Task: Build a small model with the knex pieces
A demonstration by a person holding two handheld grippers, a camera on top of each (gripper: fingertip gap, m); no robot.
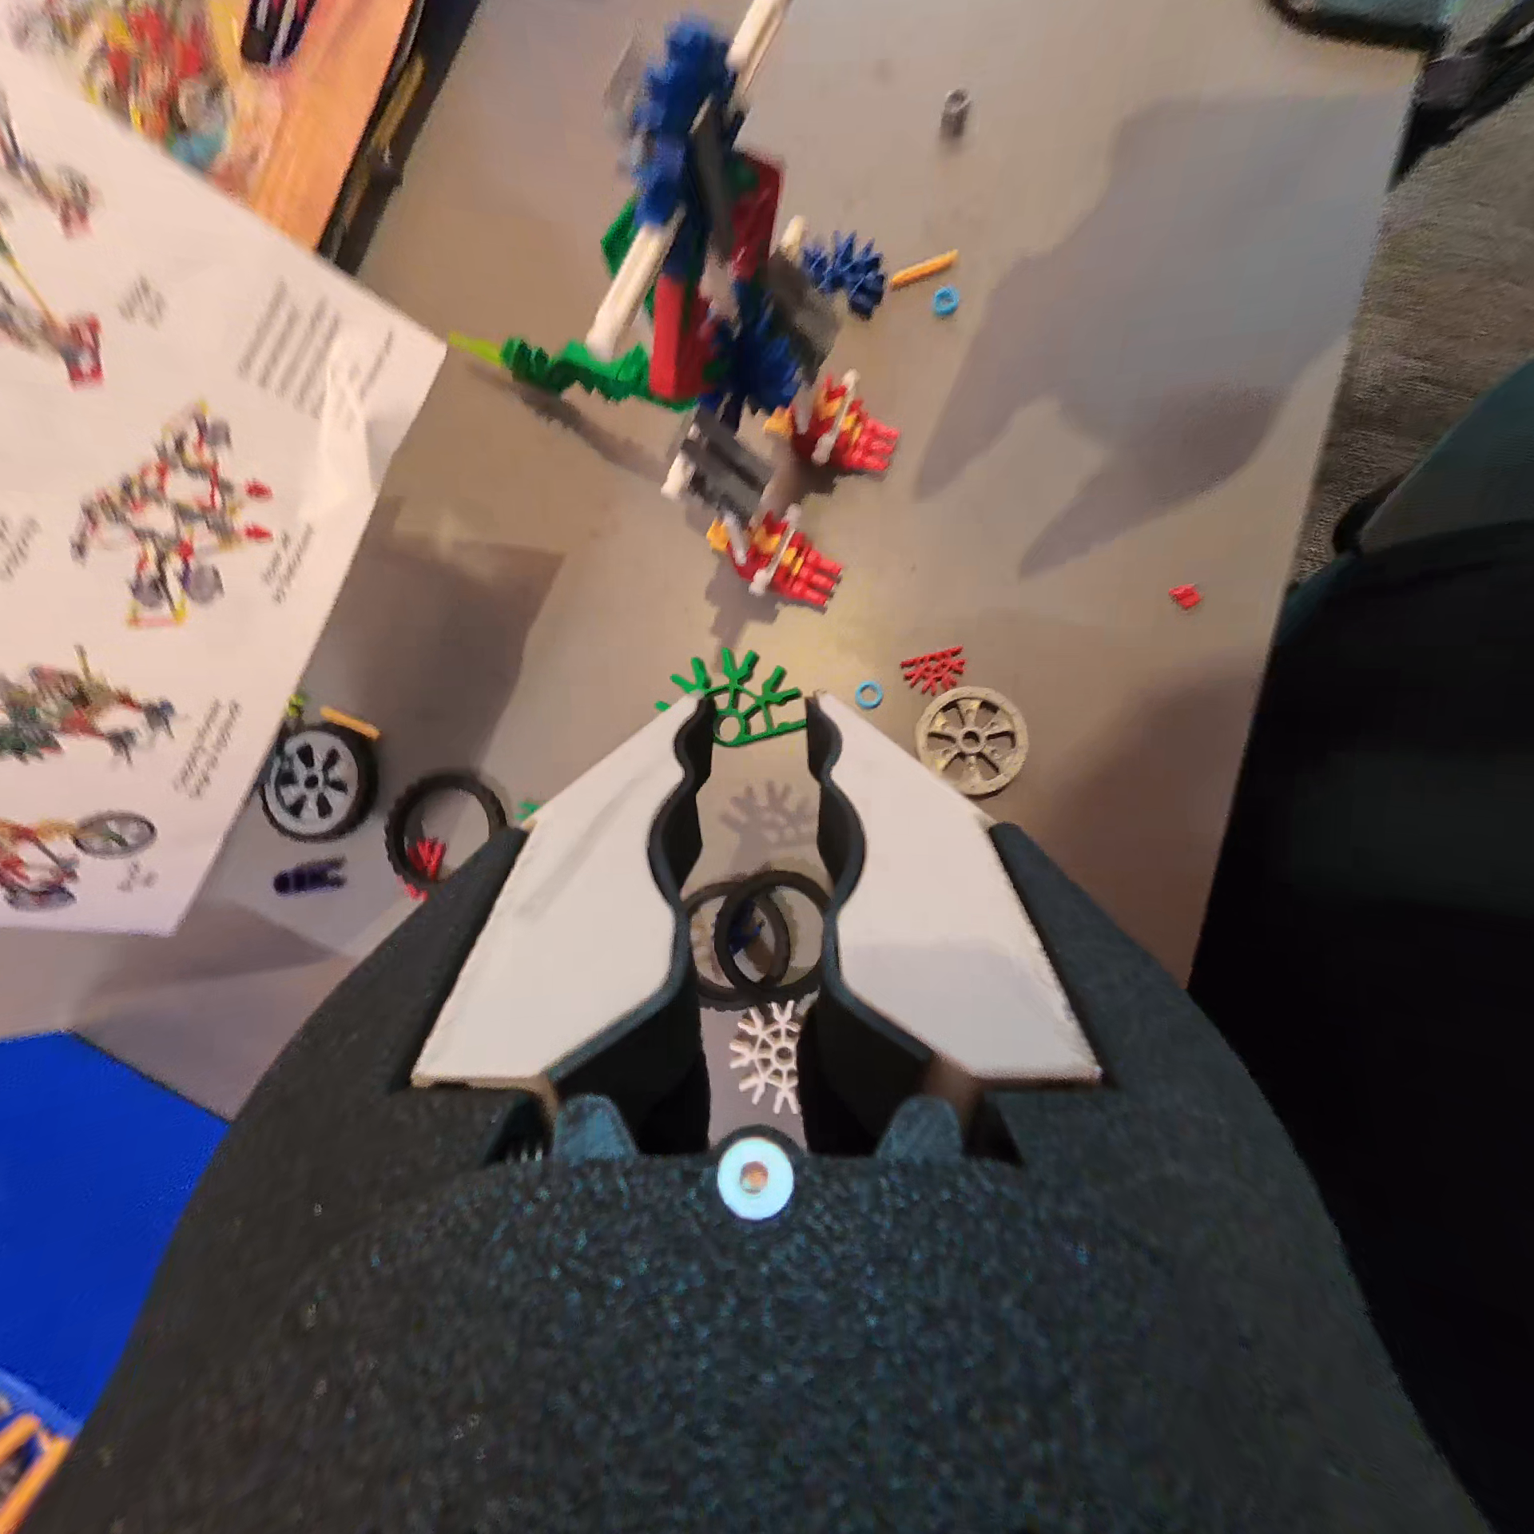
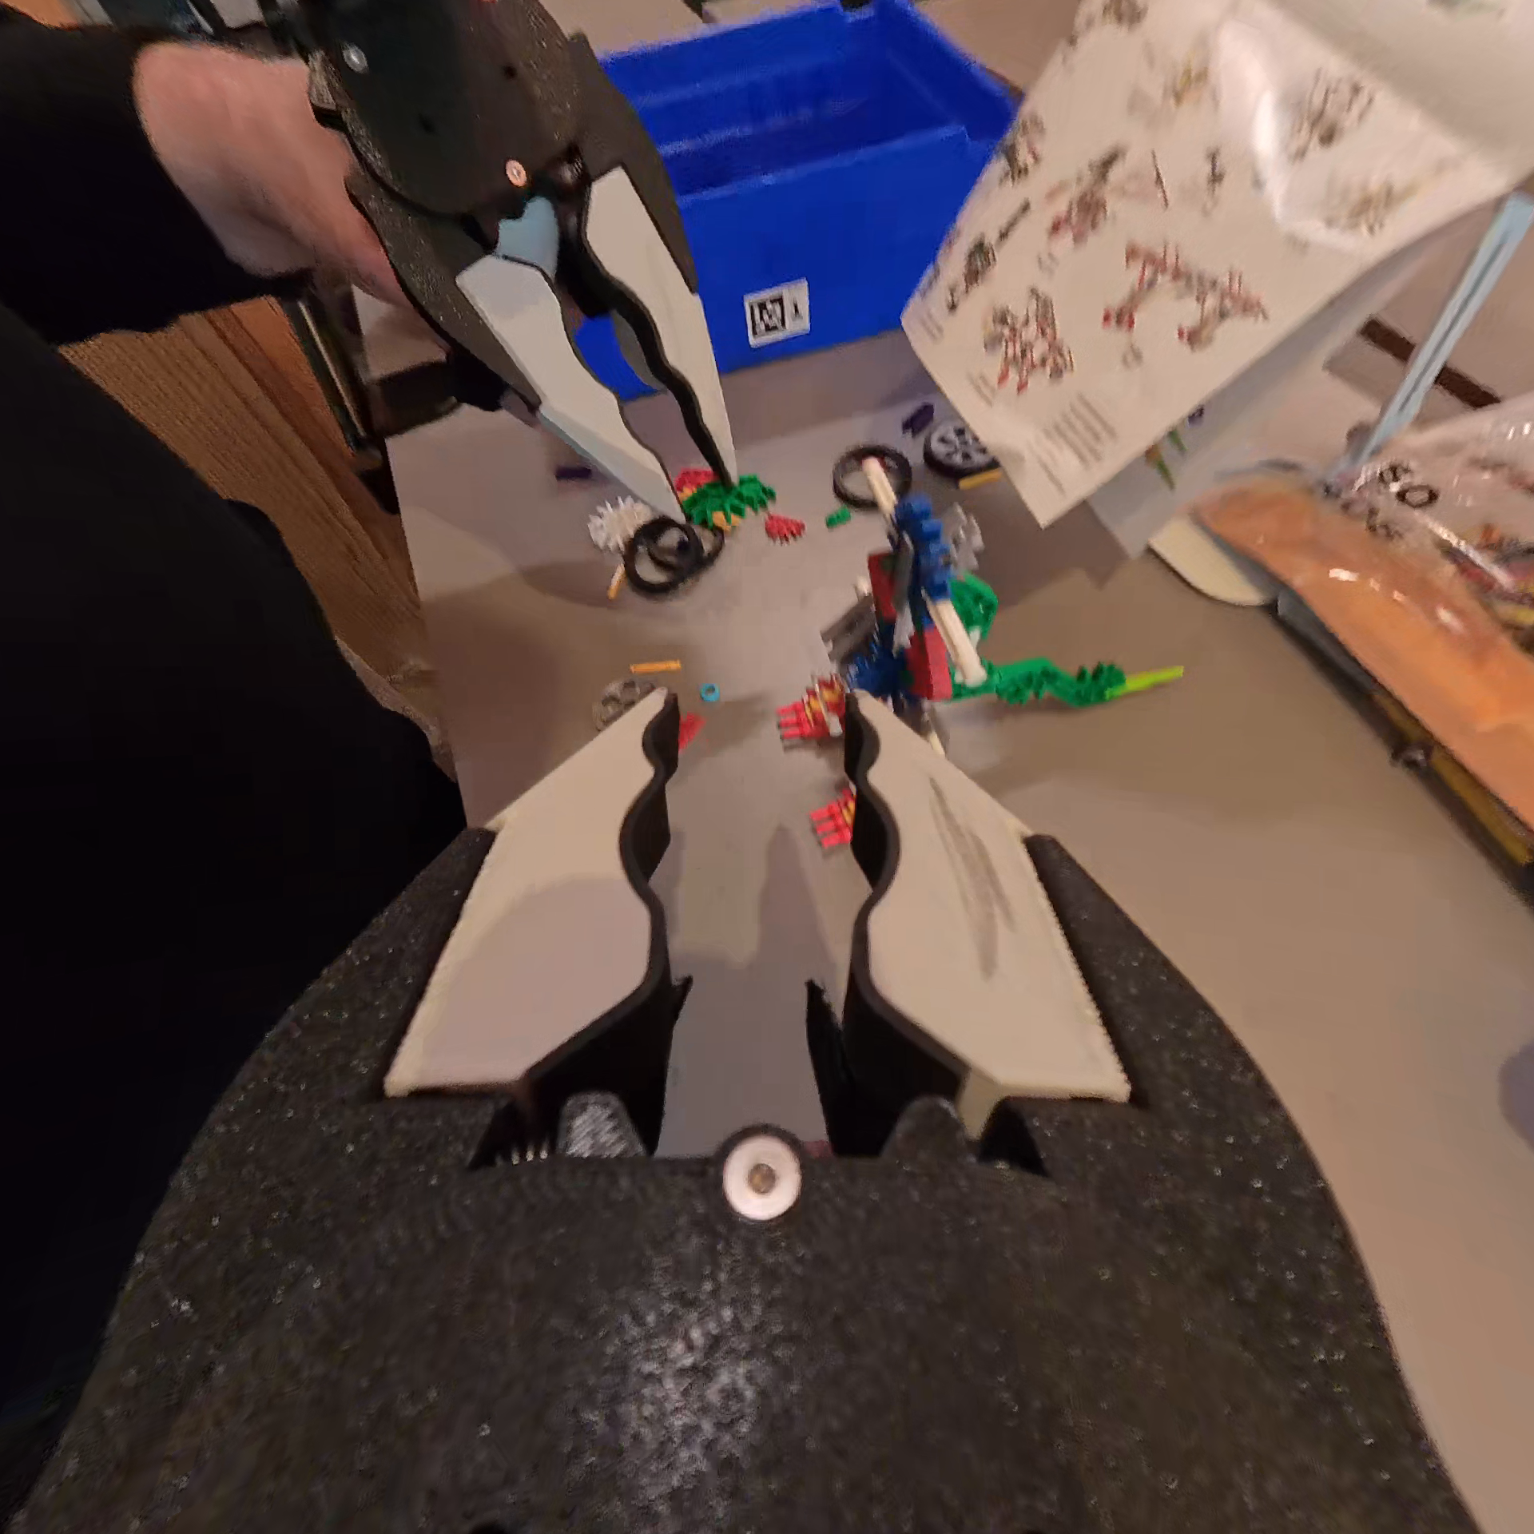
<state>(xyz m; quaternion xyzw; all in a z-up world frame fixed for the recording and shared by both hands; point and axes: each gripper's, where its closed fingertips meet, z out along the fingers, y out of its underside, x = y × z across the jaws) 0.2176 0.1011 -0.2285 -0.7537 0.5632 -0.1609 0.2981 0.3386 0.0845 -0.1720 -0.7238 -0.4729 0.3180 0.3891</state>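
Left wrist view shows the left hand-held gripper (image 1: 757, 705), jaws apart, tips flanking a green plastic fan-shaped connector (image 1: 735, 701) mid-frame on the grey surface (image 1: 1079, 332). Right hand-held gripper (image 2: 759, 705) hangs apart, empty. A white sticker (image 2: 777, 313) marks the blue plastic bin (image 2: 818, 166), upper centre; its print is too blurred to read.

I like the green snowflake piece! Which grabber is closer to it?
Left. The left gripper has its tips right at the green piece. The right gripper hangs open farther off, by the red pieces.
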